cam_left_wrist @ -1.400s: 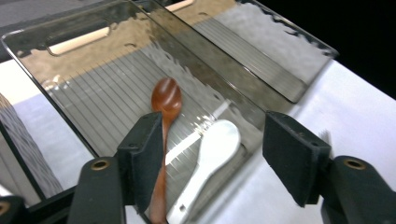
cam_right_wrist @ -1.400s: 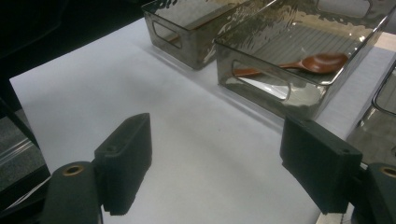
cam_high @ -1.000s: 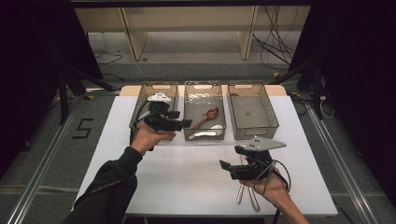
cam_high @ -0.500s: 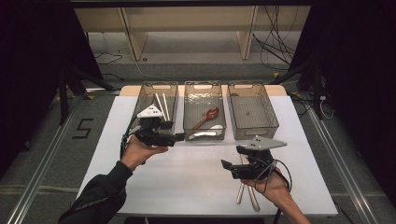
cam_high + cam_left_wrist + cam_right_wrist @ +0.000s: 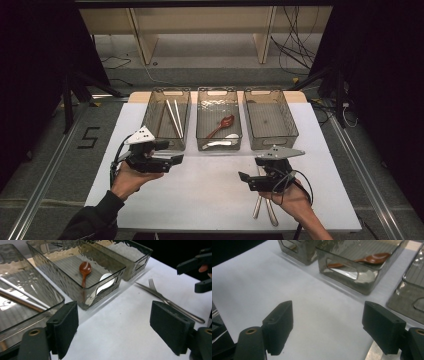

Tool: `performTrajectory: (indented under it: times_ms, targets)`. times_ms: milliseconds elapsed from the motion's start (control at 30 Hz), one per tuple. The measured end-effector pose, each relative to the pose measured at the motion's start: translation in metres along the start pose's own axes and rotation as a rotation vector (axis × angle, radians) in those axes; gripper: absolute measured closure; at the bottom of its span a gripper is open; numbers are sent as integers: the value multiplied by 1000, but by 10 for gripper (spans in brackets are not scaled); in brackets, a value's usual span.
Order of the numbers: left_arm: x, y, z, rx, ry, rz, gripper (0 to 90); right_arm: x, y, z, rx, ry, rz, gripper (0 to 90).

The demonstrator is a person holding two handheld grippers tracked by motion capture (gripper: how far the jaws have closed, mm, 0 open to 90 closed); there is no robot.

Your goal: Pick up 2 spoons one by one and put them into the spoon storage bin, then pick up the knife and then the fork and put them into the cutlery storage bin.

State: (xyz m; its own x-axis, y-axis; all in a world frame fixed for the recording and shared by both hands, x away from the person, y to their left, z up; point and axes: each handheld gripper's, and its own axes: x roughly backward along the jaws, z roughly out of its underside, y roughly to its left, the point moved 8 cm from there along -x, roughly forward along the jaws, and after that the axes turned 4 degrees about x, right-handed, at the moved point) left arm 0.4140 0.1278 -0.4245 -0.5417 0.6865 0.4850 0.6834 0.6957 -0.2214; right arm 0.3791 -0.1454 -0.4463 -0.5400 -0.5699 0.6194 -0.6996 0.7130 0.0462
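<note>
Left gripper [image 5: 176, 160] empty, jaws just been opening and now wide, hovering over the white table [image 5: 210, 200] in front of the left bin [image 5: 155, 131] holding chopsticks [image 5: 174, 118]; right gripper [image 5: 244, 179] also gaping, nothing held, fork [image 5: 160, 296] on table beside it

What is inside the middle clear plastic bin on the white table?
The middle clear plastic bin holds a reddish-brown wooden spoon lying aslant and a white spoon near its front wall. The bin's tinted, rippled wall hides part of the white spoon's handle and blurs the rest.
</note>
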Motion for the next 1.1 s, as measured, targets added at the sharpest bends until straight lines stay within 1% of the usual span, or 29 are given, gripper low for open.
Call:
performTrajectory:
  times_ms: [67, 200, 267, 300, 333, 400, 500, 567, 700, 767, 900, 967, 1100]
  targets:
    - [6, 1, 1, 9, -10, 0, 212, 0, -3, 2, -9, 9, 6, 260]
    - [15, 0, 7, 6, -24, -6, 197, 1, -7, 3, -21, 18, 15, 260]
    - [18, -2, 12, 7, -24, 2, 192, 1, -9, 4, -26, 27, 21, 260]
    - [19, -3, 14, 0, -22, 2, 192, 1, -10, 5, -31, 32, 24, 260]
    - [21, -4, 18, -6, -19, -2, 192, 1, -10, 5, -33, 34, 27, 260]
    - [22, -5, 22, -6, -14, -2, 190, 2, -13, 6, -40, 44, 34, 260]
    - [26, -4, 27, -4, -11, -11, 184, 1, -18, 10, -58, 72, 45, 260]
    - [28, -4, 29, 1, -18, -12, 180, 0, -22, 14, -59, 103, 64, 259]
    - [31, -5, 33, 8, -18, -13, 175, -1, -27, 21, -69, 155, 77, 259]
    - [32, -6, 36, 4, -11, -12, 172, -1, -30, 24, -76, 181, 82, 259]
    - [33, -8, 39, 1, -7, -11, 169, -1, -35, 35, -90, 256, 95, 265]
    - [33, -8, 41, -1, -3, -10, 168, -1, -38, 39, -86, 288, 110, 270]
    - [34, -8, 42, 2, -7, -12, 167, -2, -42, 49, -91, 351, 121, 292]
